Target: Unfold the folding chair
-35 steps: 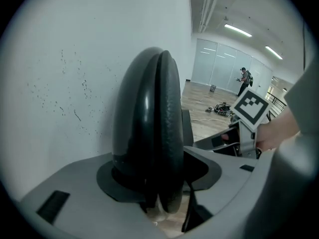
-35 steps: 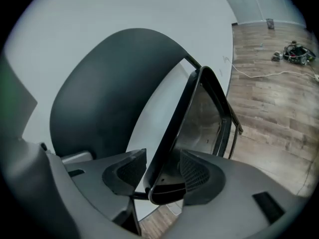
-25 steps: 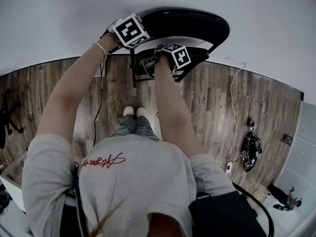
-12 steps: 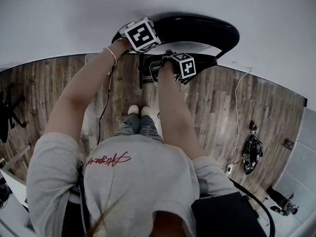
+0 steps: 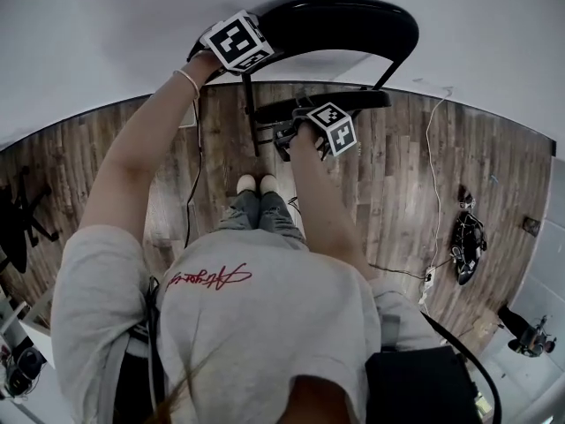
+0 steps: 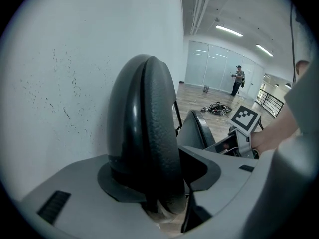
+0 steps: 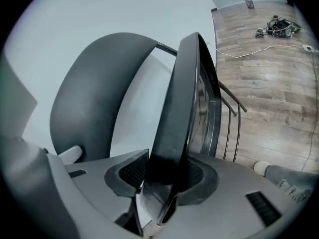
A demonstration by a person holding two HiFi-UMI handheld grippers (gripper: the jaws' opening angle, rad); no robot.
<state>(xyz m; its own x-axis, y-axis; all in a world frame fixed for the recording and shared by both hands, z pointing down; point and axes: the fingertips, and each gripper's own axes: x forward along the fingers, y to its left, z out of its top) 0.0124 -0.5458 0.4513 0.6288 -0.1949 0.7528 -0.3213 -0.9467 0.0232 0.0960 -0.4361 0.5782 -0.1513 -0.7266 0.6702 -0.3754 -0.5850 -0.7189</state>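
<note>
Chair [image 5: 340, 26] upright at wall [image 5: 459, 25], ahead of person. Left gripper [image 6: 154, 183] clamps backrest [image 6: 149, 113] rim, jaws just eased slightly. Right gripper [image 7: 167, 180], lower and nearer, jaws just closed on seat [image 7: 184, 98] front edge. Seat axis crosswise; likely pull toward person.

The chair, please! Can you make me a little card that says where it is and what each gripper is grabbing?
chair: black folding chair, on a wooden floor, against a white wall
left gripper: fingers clamped on the backrest; they have just eased open slightly
right gripper: fingers on the edge of the seat, having just been closing
chair state: seat apart from the backrest, looks partly unfolded
also there: tangle of cables on the floor
</note>
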